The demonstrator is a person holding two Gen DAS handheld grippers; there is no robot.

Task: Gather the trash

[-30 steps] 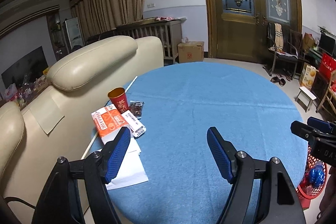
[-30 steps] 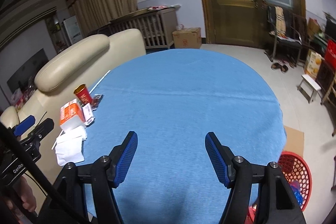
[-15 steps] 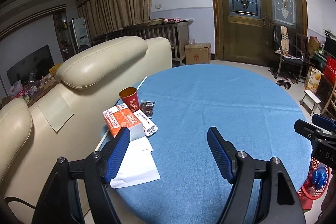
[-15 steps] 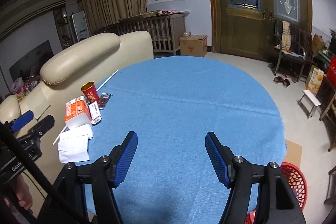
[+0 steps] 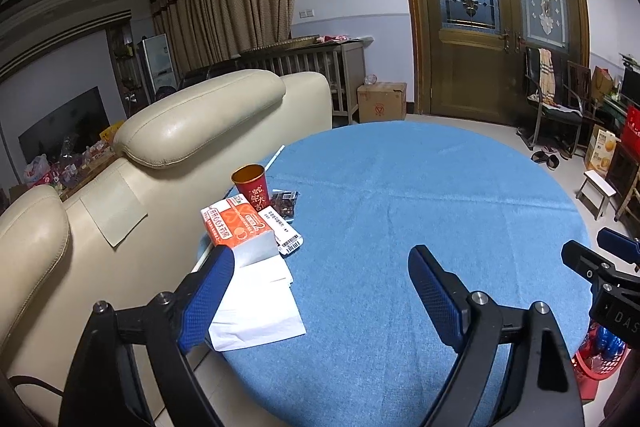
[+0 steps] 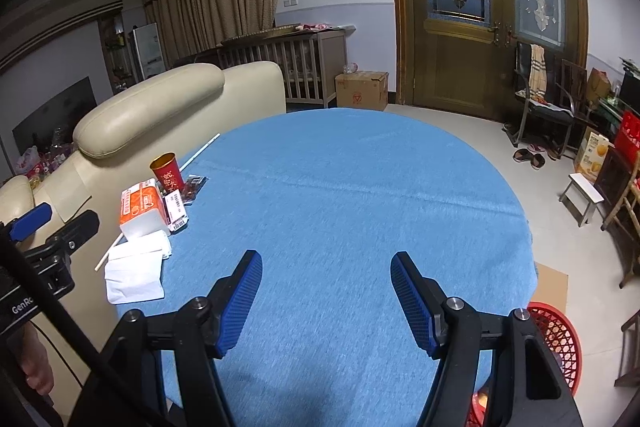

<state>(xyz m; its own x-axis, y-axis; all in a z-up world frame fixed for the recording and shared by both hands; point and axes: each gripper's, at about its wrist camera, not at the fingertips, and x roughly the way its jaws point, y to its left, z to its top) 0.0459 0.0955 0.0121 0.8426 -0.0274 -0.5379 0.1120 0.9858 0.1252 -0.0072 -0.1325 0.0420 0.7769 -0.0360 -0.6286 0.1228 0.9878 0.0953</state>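
Observation:
Trash lies at the left edge of a round blue-clothed table (image 5: 420, 211): a red paper cup (image 5: 251, 185), an orange and white tissue pack (image 5: 236, 229), a white barcoded packet (image 5: 282, 230), a dark snack wrapper (image 5: 285, 203) and white paper napkins (image 5: 256, 301). My left gripper (image 5: 320, 287) is open and empty, just right of the napkins. My right gripper (image 6: 326, 289) is open and empty over the table's near middle. The same cup (image 6: 168, 171), tissue pack (image 6: 140, 209) and napkins (image 6: 136, 269) show at the left in the right wrist view.
A red plastic basket (image 6: 556, 339) with some items stands on the floor at the table's near right. A cream leather sofa (image 5: 168, 131) presses against the table's left edge. A thin white stick (image 6: 200, 151) lies along that edge. Chairs and boxes stand at the far right.
Both views have shifted so the trash pile sits closer to my left gripper and further right in frame. Both grippers stay open and empty.

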